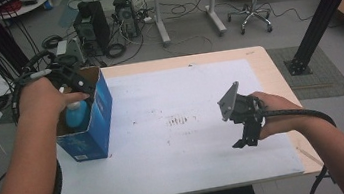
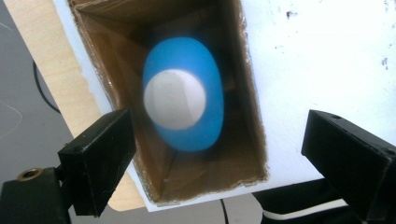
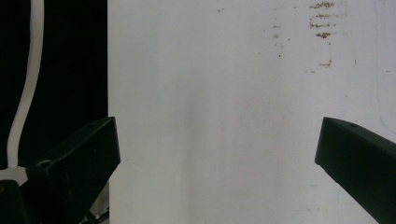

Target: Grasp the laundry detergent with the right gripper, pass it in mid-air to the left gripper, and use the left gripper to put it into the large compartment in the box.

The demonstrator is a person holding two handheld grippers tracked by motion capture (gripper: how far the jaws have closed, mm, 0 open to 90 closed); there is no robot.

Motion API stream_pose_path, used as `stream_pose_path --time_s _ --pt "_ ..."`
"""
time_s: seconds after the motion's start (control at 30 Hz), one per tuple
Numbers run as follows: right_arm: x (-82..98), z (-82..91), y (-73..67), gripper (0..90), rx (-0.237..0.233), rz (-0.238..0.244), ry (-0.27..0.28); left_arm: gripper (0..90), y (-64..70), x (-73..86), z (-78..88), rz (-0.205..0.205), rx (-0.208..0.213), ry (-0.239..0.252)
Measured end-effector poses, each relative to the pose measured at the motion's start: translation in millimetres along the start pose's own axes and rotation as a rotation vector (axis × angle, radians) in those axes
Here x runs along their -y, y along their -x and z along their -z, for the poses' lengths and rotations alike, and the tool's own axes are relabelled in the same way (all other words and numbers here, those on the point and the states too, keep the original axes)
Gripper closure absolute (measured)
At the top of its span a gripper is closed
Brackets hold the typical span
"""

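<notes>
A blue cardboard box (image 1: pixel 98 121) stands open-topped at the left side of the white table (image 1: pixel 182 148). Inside it a blue bottle (image 1: pixel 76 114) with a white cap stands upright. My left gripper (image 1: pixel 78 90) hovers just above the box mouth and points down into it. In the left gripper view its jaws are open wide, the left over the box's side wall and the right outside the box (image 2: pixel 116 60); the bottle (image 2: pixel 205 130) lies below them, untouched. My right gripper (image 1: pixel 244 142) hangs open over bare table near the front right, nothing between its jaws (image 3: pixel 217 126).
The table's front edge (image 3: pixel 108 93) runs close by the right gripper. Faint brown marks (image 1: pixel 179 121) dot the table's middle. Beyond the table are computer towers (image 1: pixel 91 27), cables, a second desk (image 1: pixel 188 4), a stool (image 1: pixel 253 0) and a black frame post (image 1: pixel 322 11).
</notes>
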State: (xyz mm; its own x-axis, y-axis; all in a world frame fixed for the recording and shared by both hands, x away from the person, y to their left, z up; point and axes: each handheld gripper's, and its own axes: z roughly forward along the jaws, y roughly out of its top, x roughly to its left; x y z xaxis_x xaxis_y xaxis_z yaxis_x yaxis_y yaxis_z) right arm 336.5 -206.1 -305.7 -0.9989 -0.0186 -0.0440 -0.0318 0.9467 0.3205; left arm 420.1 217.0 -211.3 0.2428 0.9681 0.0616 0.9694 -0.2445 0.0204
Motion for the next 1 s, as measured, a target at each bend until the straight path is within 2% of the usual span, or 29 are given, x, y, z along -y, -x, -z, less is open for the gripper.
stream_pose_path --time_s 0.13,0.27,0.57,0.7,0.9,1.0 --pt "0.6 0.3 -0.9 0.0 -0.001 -0.002 0.001 8.9 5.0 -0.3 1.7 -0.019 0.016 -0.007" --pt "1.5 0.3 -1.3 0.0 -0.001 -0.003 0.002 8.5 13.1 -0.7 6.7 -0.055 0.027 -0.002" --pt "2.2 2.3 -0.6 0.0 0.001 -0.005 0.000 0.7 37.0 -3.4 16.7 -0.166 0.033 -0.004" --pt "2.3 3.8 0.4 0.0 0.003 -0.008 0.003 0.3 49.0 -4.8 18.6 -0.219 0.066 0.005" --pt "3.1 4.7 2.9 0.0 0.001 -0.015 -0.008 0.1 73.6 -5.6 18.1 -0.348 0.110 0.008" --pt "3.1 5.9 4.5 0.0 0.003 -0.019 -0.013 0.2 91.2 -4.8 16.7 -0.442 0.115 0.008"
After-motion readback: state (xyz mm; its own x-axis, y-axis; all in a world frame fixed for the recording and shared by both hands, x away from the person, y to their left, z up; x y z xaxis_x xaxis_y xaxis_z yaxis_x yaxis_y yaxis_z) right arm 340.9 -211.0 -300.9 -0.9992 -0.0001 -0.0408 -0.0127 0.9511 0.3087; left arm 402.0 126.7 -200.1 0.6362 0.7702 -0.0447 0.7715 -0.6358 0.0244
